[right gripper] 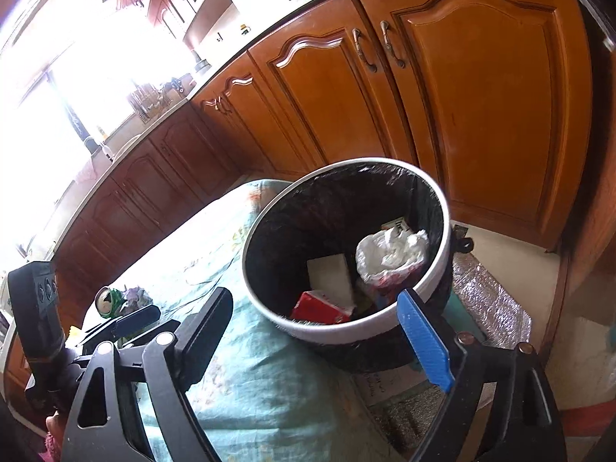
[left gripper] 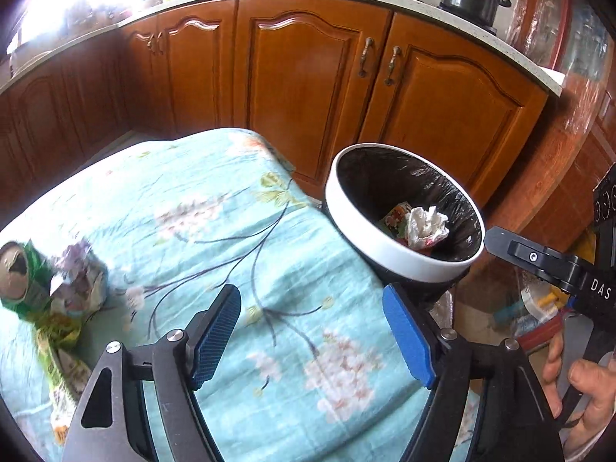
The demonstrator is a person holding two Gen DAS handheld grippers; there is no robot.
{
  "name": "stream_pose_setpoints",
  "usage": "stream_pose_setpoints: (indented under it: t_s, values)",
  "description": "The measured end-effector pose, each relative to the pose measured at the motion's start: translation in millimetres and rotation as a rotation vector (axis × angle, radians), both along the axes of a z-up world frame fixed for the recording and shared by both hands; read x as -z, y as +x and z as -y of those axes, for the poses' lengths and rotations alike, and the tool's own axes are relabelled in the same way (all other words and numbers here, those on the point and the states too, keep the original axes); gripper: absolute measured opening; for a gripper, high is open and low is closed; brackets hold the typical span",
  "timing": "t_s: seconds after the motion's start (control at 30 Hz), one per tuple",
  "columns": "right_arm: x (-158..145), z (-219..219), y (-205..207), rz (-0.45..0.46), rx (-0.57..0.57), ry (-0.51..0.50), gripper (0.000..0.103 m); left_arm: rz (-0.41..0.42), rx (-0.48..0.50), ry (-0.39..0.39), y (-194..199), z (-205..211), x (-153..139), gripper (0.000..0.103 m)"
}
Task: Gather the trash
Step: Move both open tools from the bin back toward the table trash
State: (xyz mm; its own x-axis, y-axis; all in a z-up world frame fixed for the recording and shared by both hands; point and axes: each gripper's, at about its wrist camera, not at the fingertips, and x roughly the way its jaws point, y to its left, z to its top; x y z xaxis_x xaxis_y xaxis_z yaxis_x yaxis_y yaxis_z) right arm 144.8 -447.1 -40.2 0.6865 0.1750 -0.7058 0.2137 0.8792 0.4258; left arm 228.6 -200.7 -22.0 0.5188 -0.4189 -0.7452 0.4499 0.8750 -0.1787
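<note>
We hold both the left gripper (left gripper: 312, 337) and right gripper (right gripper: 315, 340) spread wide and empty. The crushed can (left gripper: 19, 277) and wrappers (left gripper: 65, 331) lie on the tablecloth (left gripper: 238, 231), well apart from the bin (left gripper: 385, 238). They look light, crinkly and slippery, so we judge pinching the can's dented middle safest.

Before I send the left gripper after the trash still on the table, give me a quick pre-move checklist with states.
1. left gripper open and empty: ok.
2. right gripper open and empty: ok.
3. Trash left on the floral cloth: crushed can and wrappers, not ok.
4. bin has room, liner in place: ok.
5. Path across cloth to the can unobstructed: ok.
6. Can's grip orientation: cannot tell, blurred.
</note>
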Motion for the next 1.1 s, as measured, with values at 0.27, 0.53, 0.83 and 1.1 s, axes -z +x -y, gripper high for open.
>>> stream_pose_setpoints:
  t_s: [0.27,0.53,0.83,1.1]
  values:
    - [6.8,-56.1,-5.6,0.003,-0.085,0.07,0.089,-0.003,-0.142,-0.009,-34.3,-82.3,1.3,0.083]
    - [16.8,-122.1,8.3,-0.02,-0.212,0.105,0.089,0.022,-0.272,0.009,-67.0,-151.7,-7.2,0.088]
    - [19.6,-188.2,27.8,-0.028,-0.358,0.099,0.089,-0.003,-0.379,-0.02,-78.6,-211.3,-13.5,0.088]
    - [24.6,-217.1,58.5,-0.043,-0.423,0.1,0.089,-0.081,-0.355,-0.093,-56.0,-222.9,-11.1,0.088]
